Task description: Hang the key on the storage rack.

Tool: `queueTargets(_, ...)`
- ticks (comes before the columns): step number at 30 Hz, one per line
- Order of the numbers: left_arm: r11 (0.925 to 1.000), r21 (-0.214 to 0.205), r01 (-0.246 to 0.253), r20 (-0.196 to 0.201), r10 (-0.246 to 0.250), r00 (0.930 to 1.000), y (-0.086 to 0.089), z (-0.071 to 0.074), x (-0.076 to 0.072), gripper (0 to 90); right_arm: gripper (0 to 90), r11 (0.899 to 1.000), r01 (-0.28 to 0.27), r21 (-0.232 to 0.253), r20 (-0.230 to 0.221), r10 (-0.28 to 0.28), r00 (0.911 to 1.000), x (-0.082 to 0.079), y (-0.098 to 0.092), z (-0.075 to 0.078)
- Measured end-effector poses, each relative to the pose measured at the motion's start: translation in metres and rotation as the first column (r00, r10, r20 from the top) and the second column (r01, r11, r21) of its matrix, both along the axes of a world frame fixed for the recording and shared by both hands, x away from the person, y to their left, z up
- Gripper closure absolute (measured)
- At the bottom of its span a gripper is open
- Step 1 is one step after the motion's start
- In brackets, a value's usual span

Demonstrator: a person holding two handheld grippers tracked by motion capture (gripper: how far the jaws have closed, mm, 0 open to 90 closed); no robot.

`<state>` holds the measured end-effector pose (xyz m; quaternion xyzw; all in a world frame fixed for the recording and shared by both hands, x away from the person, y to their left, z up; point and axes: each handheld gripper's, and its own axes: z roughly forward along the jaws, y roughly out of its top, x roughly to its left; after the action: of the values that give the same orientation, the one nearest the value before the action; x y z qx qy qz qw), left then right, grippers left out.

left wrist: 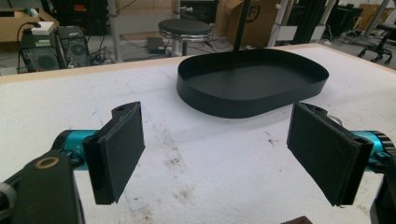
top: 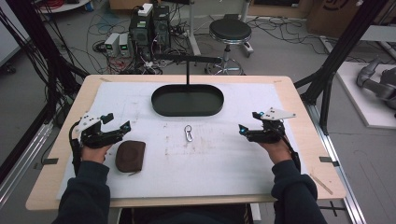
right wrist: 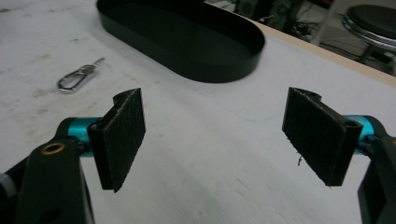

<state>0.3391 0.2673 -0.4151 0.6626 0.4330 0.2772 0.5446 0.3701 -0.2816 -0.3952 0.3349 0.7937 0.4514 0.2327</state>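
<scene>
Cluttered lab, white-padded surface [top: 224, 158]: black oval tray [top: 187, 100] at the far middle, small metal carabiner [top: 188, 133] just in front of it, brown pouch [top: 130, 156] beside the left claw [top: 116, 122]. Both left and right claw [top: 249, 122] are wide apart and empty. Carabiner looks light, rigid, slick and lies flat, so pinch across its long sides; pouch is probably soft leather, hard to tell, grab an edge.
</scene>
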Motion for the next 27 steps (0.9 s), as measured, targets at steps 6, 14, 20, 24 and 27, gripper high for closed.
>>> queueTargets(6, 1.0000, 0.003, -0.003, 0.003, 0.003, 1.0000, -0.001, 0.000, -0.002, 19.1, 25.1, 0.992, -0.128, -0.014, -0.011, 0.128, 0.9917, 0.004, 0.029, 0.002)
queueTargets(14, 1.0000, -0.004, -0.001, -0.001, 0.001, 1.0000, 0.002, -0.001, 0.000, 19.1, 35.3, 0.966, -0.256, -0.032, -0.069, 0.253, 0.9650, 0.033, 0.078, -0.003)
queueTargets(20, 1.0000, 0.000, -0.003, 0.001, 0.003, 1.0000, 0.003, 0.000, 0.000, 19.3, 46.5, 0.953, -0.303, 0.032, -0.163, 0.304, 0.9387, 0.053, 0.114, -0.015)
queueTargets(24, 1.0000, 0.002, -0.002, 0.004, 0.002, 1.0000, 0.002, 0.000, 0.000, 19.5, 51.3, 0.958, -0.279, 0.066, -0.266, 0.286, 0.9206, 0.062, 0.131, -0.021)
queueTargets(27, 1.0000, 0.002, -0.001, 0.005, 0.001, 1.0000, 0.003, 0.000, 0.000, 19.7, 56.6, 0.952, -0.304, 0.032, -0.293, 0.300, 0.9077, 0.064, 0.148, -0.022)
